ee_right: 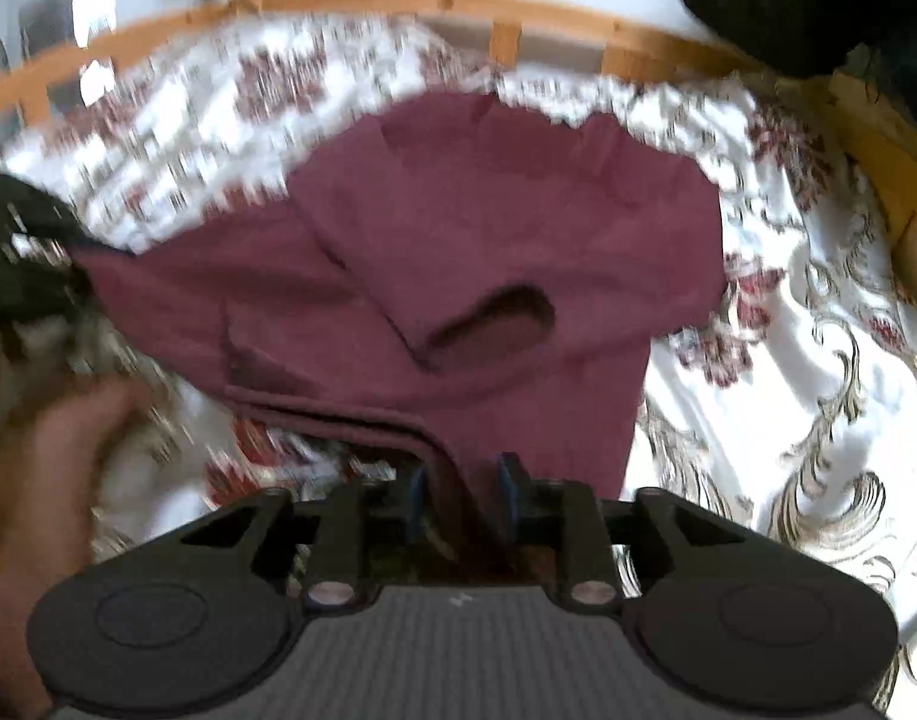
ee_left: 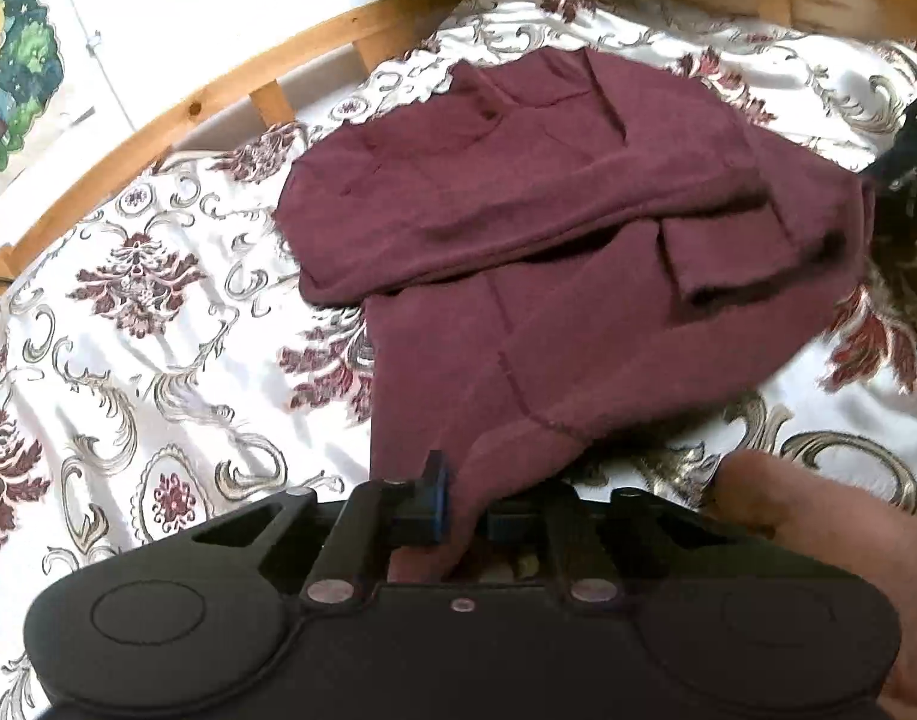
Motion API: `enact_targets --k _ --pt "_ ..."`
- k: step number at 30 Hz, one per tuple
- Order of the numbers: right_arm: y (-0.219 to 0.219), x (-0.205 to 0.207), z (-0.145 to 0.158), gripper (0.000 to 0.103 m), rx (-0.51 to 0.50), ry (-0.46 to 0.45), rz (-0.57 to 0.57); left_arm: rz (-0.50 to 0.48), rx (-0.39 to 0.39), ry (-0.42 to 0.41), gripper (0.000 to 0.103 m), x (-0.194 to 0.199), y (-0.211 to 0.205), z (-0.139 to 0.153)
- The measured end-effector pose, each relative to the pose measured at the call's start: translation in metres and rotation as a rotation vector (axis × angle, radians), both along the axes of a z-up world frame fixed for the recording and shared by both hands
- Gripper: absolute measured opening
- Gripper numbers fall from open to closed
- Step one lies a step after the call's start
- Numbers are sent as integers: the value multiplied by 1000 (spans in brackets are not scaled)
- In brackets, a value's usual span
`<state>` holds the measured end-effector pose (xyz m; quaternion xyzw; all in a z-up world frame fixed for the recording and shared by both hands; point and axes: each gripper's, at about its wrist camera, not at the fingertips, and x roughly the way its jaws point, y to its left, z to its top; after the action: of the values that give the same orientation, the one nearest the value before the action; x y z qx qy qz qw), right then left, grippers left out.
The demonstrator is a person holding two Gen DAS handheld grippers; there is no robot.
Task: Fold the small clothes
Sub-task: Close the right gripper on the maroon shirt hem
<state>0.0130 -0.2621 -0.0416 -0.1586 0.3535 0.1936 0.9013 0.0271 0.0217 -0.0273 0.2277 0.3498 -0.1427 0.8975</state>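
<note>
Both grippers are pinching the maroon garment, which lies partly folded on the patterned bedspread of a wooden-railed bed. The left gripper has its fingers pressed onto a corner of cloth at six o'clock; the right gripper clamps the doubled hem the same way. To fold well, I'd say lift both corners level, keep the edge taut, and carry it toward twelve o'clock so it lands square. Only the right view shows the open sleeve cuff; the left view is sharper and shows the wall pictures at ten o'clock.
</note>
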Motion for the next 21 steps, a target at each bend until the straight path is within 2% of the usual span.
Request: enact_targets --k 1,2,3,4,11,16,21 --pt "2 1 -3 44 -24 9 -7 -7 7 -14 7 -1 -2 2" --pt "2 0 -4 42 -37 13 -9 -13 6 -28 6 -3 -3 4" --pt "2 -2 -5 32 -44 9 -5 -13 -1 -41 6 -6 -4 6" --pt "3 -5 -4 6 -60 2 3 -11 -15 -51 6 -8 -3 10" --pt "-1 -41 25 6 -85 -109 42 17 -145 -76 5 -23 9 33" --pt "-9 -76 53 6 -41 -171 29 -11 -193 -80 5 -48 19 48" --pt "-18 -110 77 6 -3 -187 32 -36 -251 -68 5 -67 32 77"
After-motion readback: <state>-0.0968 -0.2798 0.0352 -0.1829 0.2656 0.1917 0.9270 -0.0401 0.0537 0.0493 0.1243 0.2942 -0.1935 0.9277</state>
